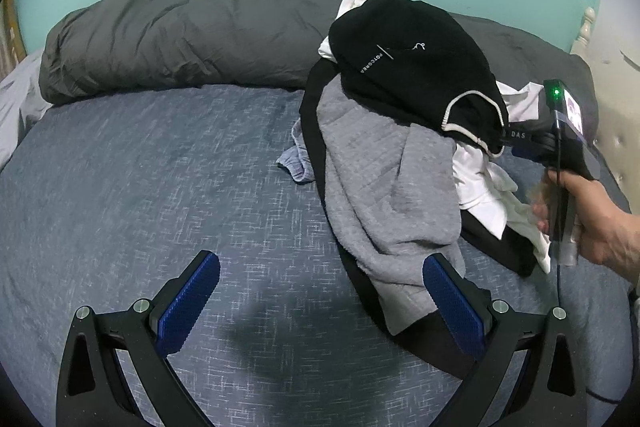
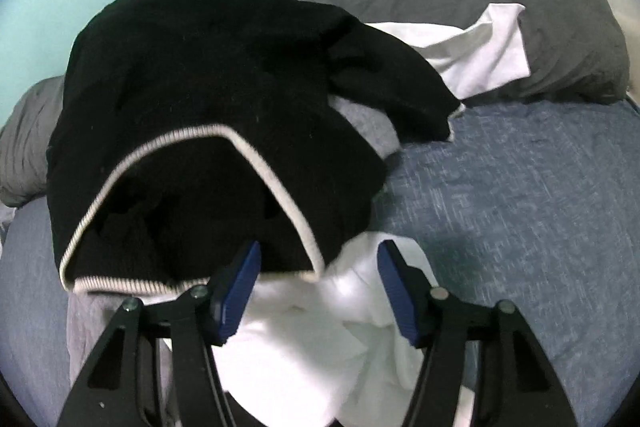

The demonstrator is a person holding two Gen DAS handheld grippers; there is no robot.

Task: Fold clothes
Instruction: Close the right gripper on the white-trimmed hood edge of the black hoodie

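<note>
Both tongs (image 1: 320, 301) (image 2: 318, 267) gape, right straddling crumpled white cloth (image 2: 304, 339) under trimmed black knit (image 2: 208, 99)

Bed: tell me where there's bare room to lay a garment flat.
Free: the blue sheet between the grey duvet and the left gripper, left of the clothes pile. Another strip lies right of the pile, under the duvet's end. Crowded: the pile, with the right gripper over it.

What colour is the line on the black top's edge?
White, or off-white. The trim on the black top shows best in the right wrist view.
</note>
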